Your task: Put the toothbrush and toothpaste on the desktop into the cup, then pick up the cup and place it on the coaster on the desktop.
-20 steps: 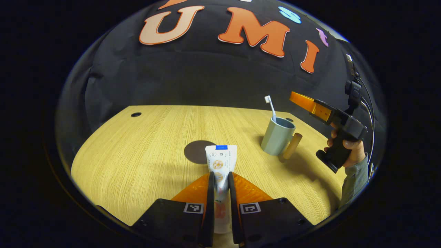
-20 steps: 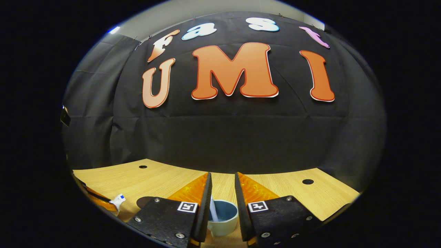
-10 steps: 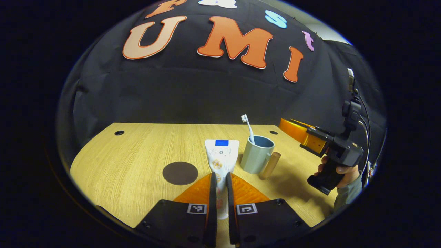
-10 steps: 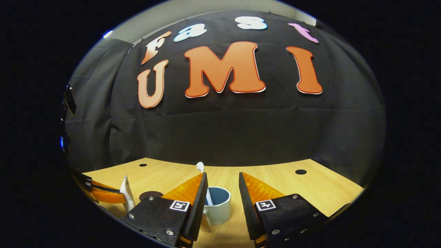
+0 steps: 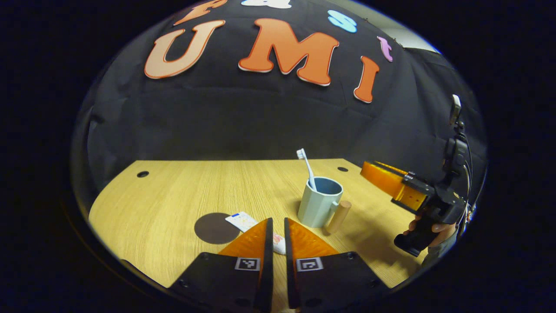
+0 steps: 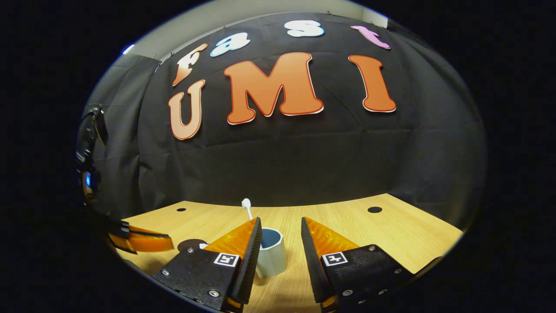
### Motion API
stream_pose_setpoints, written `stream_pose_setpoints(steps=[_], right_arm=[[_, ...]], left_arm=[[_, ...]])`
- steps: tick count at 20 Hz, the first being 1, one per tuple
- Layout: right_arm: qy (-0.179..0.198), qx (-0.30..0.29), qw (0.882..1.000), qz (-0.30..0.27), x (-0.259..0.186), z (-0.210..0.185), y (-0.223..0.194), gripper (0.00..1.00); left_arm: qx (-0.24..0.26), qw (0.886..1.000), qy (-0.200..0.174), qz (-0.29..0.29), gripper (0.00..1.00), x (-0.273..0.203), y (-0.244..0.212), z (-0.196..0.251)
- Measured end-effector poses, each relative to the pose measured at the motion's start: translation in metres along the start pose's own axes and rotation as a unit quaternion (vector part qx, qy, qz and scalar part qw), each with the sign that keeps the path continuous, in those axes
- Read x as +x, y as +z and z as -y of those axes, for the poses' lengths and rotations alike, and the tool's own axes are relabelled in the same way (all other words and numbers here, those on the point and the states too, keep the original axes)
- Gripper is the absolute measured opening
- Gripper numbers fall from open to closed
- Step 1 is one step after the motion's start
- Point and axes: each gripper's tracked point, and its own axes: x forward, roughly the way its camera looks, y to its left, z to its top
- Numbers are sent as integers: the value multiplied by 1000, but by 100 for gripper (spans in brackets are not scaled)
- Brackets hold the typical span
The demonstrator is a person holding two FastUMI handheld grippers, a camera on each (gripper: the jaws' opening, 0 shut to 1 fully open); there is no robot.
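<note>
The toothpaste [image 5: 244, 220] lies flat on the wooden desk beside the dark round coaster [image 5: 216, 228], its near end under my left gripper [image 5: 278, 220]. That gripper hovers above it, fingers almost together with nothing between them. The pale blue cup [image 5: 319, 204] with a wooden handle [image 5: 339, 216] stands to the right, the toothbrush [image 5: 306, 167] upright inside it. My right gripper [image 6: 281, 220] is open, held just short of the cup [image 6: 271, 257], where the toothbrush [image 6: 247, 208] sticks up. It also appears at the right in the left gripper view [image 5: 369, 170], held by a hand [image 5: 436, 228].
The desk [image 5: 173, 195] has small cable holes at its back left [image 5: 142, 174] and back right [image 5: 342, 169]. The black cloth wall stands close behind the desk's far edge. In the right gripper view the left gripper [image 6: 167, 243] hangs over the coaster [image 6: 191, 244].
The toothpaste, held upright in my left gripper before, has left the fingers and now lies on the desk. The right gripper has opened and drawn back from above the cup.
</note>
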Motion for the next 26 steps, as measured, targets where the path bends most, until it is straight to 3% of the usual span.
stream_pose_setpoints(steps=[2,5,6,7,8,9,16,19,21,23,24,26], right_arm=[[0,5,1000,-1,-4,5,0,55],[-1,16,1000,5,-12,14,7,55],[0,21,1000,10,-16,16,10,55],[-1,26,1000,15,-19,20,13,55],[-2,30,999,19,-22,24,15,55],[-6,32,999,22,-26,29,17,55],[-20,62,997,43,-52,62,27,55],[-21,81,995,55,-60,72,33,59],[-19,90,994,61,-64,75,35,59],[-17,93,994,62,-66,75,35,59],[-17,93,994,62,-67,76,35,60],[-19,93,994,61,-70,77,34,60]], left_arm=[[4,999,26,-34,44,13,-15,-5],[-20,997,40,-65,45,26,-24,-6],[-26,996,43,-74,59,30,-25,-5],[-26,995,47,-81,62,34,-24,-5],[-22,994,59,-90,73,38,-24,-7],[-16,993,70,-96,77,42,-23,-10],[1,977,132,-167,78,75,-48,-25],[-21,970,145,-193,77,81,-61,-31],[-14,970,152,-191,88,83,-56,-37],[-15,970,146,-192,77,82,-53,-32],[-10,970,147,-195,59,84,-55,-27],[-12,970,150,-192,39,83,-55,-25]])
